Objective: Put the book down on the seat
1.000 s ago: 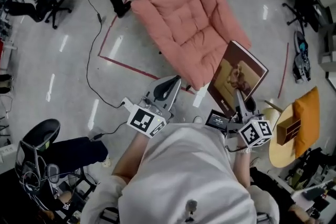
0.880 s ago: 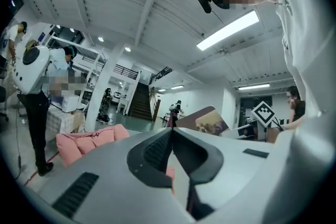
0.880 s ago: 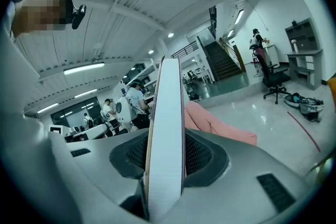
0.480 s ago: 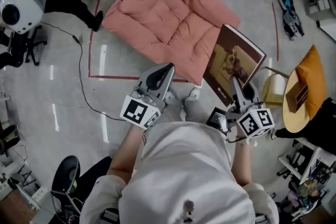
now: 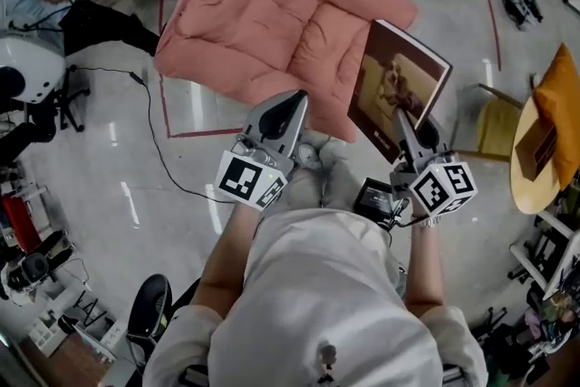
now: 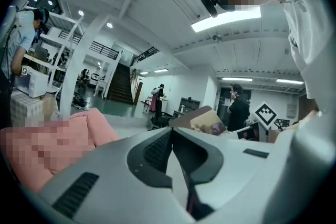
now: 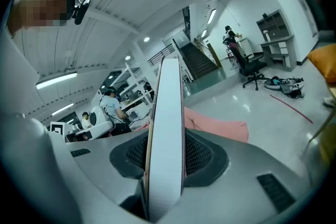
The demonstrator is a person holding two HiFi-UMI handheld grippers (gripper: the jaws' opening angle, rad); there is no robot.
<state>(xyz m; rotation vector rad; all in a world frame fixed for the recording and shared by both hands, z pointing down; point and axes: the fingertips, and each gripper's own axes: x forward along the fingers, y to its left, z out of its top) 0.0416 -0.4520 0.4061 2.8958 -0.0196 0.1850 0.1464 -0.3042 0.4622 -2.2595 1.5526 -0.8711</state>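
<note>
Closest in, the left gripper (image 5: pixel 290 101) hangs with its jaws together and nothing between them, pointing at the near edge of the pink seat (image 5: pixel 263 14). On the other side, the right gripper (image 5: pixel 402 119) is clamped on the near edge of the book (image 5: pixel 399 77), pads pressed on both covers and the pages showing edge-on between them. The book stands tilted in the air, cover toward us, at the seat's near right corner and, as far as I can tell, clear of the cushion. So this is the carry, with the put-down not yet done. Next call: swing the book left over the cushion's middle, tip it flat, lower it, then let go.
</note>
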